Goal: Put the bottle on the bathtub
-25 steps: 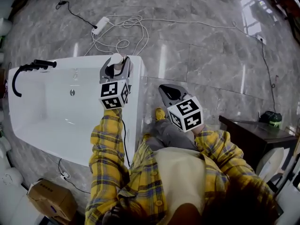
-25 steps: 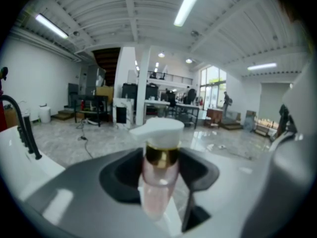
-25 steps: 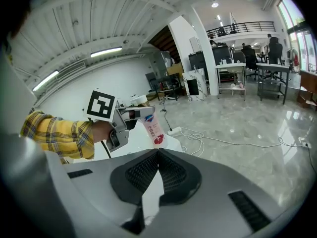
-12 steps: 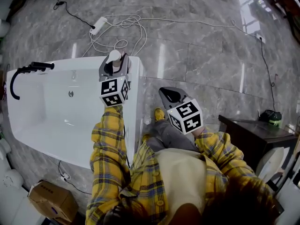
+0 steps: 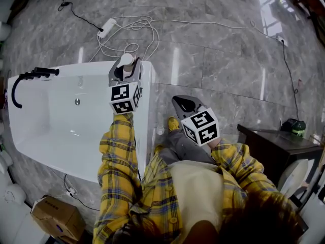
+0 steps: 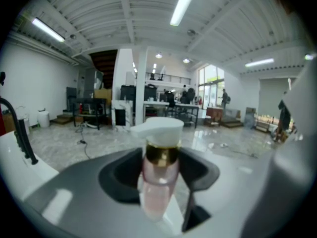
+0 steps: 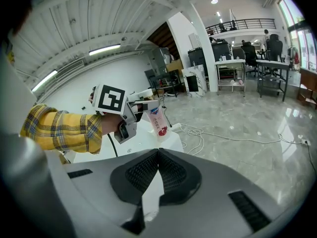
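Marble floor (image 5: pixel 228 44), grey and glossy, fills the head view. A white bathtub (image 5: pixel 56 131) stands on it at the left, with a black faucet (image 5: pixel 43 72) arching over its far-left rim. The person in a yellow plaid shirt (image 5: pixel 119 156) stands just beside the tub's right side, one yellow shoe (image 5: pixel 173 122) showing on the floor. A dark wooden surface (image 5: pixel 274 146) sits at the right edge, well apart from the tub. A cardboard box (image 5: pixel 56 217) lies on the floor near the tub's near corner. A white cable (image 5: pixel 137 29) lies coiled beyond the tub, next to a white power strip (image 5: pixel 108 27).

The left gripper (image 5: pixel 124 71) reaches out over the tub's far right corner, its marker cube (image 5: pixel 124 99) facing up. Its jaws stand wide and press on the bottle (image 6: pixel 157 182) from both sides, so the bottle is clamped between them. The right gripper view shows the bottle leaning a little at the tub's corner rim; whether its base touches the rim cannot be told.

The right gripper (image 5: pixel 176 96) hangs lower, near the shoe and outside the tub. Its jaws meet at the tips with nothing between them.

The bottle has a pale pink body. A gold collar (image 6: pixel 161 155) rings its neck, and a white cap (image 6: pixel 158 130) tops it.
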`<action>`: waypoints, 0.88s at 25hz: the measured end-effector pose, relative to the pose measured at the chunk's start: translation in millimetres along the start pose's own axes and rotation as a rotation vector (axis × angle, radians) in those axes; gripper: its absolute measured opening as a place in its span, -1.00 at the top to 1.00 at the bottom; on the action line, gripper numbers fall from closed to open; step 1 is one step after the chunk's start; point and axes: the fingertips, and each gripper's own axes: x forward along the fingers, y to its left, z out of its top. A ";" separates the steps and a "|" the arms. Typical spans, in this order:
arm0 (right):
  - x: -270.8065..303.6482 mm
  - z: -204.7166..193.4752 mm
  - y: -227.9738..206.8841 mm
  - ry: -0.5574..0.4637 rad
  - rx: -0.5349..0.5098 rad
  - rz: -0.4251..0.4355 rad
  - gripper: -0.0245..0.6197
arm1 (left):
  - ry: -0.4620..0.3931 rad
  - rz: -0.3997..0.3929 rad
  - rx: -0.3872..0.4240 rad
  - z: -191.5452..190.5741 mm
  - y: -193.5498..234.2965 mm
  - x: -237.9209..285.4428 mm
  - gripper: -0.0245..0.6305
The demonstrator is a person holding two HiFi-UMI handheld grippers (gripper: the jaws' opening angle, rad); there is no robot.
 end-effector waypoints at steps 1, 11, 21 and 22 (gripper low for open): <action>0.0 -0.2 0.6 0.000 0.000 0.000 0.88 | 0.000 0.000 0.000 -0.1 0.3 -0.5 0.25; -1.3 -0.7 1.7 -0.003 0.003 0.007 0.88 | 0.029 0.009 -0.009 -4.9 -0.3 -2.9 0.18; -2.5 1.2 13.5 -0.006 -0.022 0.006 0.88 | 0.014 0.003 -0.033 -5.1 1.2 -28.4 0.15; -2.9 1.1 15.7 -0.007 -0.026 0.003 0.88 | 0.011 -0.003 -0.032 -5.1 0.6 -31.8 0.15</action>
